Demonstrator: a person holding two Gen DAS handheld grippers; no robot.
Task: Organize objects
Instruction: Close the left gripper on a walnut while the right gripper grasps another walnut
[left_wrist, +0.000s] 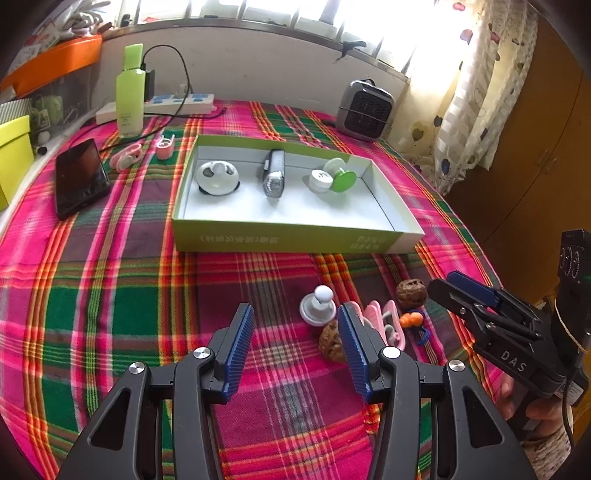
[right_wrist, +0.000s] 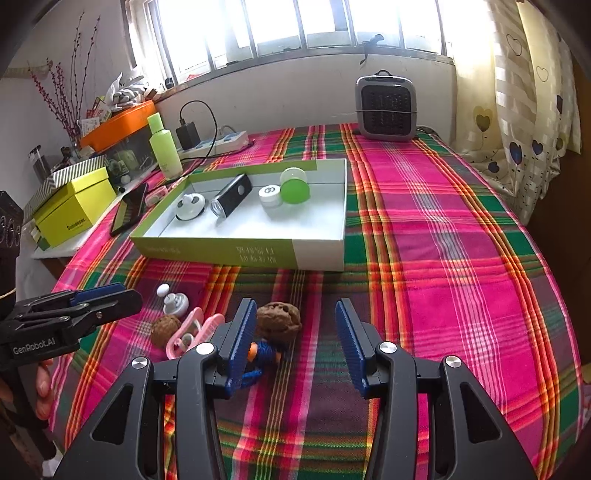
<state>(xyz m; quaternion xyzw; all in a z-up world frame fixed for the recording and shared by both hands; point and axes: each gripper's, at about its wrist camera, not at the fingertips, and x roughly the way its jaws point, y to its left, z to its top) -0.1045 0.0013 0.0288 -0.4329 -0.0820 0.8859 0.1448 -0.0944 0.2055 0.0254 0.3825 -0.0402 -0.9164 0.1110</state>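
Brown and wrinkled, a walnut-like nut (right_wrist: 279, 318) lies on the plaid tablecloth (right_wrist: 443, 258) in front of the green-sided box (right_wrist: 236, 253), just beside the right gripper (right_wrist: 295, 343), whose inner finger partly covers the blue cord and orange beads (right_wrist: 264, 352) attached near it. A second nut (left_wrist: 330, 341), a pink clip (left_wrist: 384, 321) and a white knobbed piece (left_wrist: 317, 304) crowd together by the left gripper (left_wrist: 295, 349). Both grippers stand partly spread and hold nothing; the pictures do not settle whether any pad touches an object. The likely trouble is the clutter: closing on one nut could snag the cord, drag the clip along, or send the round nut rolling across the cloth. Inside the box already sit a white round item (left_wrist: 217, 178), a dark torch (left_wrist: 273, 173) and a green-lidded jar (left_wrist: 341, 179).
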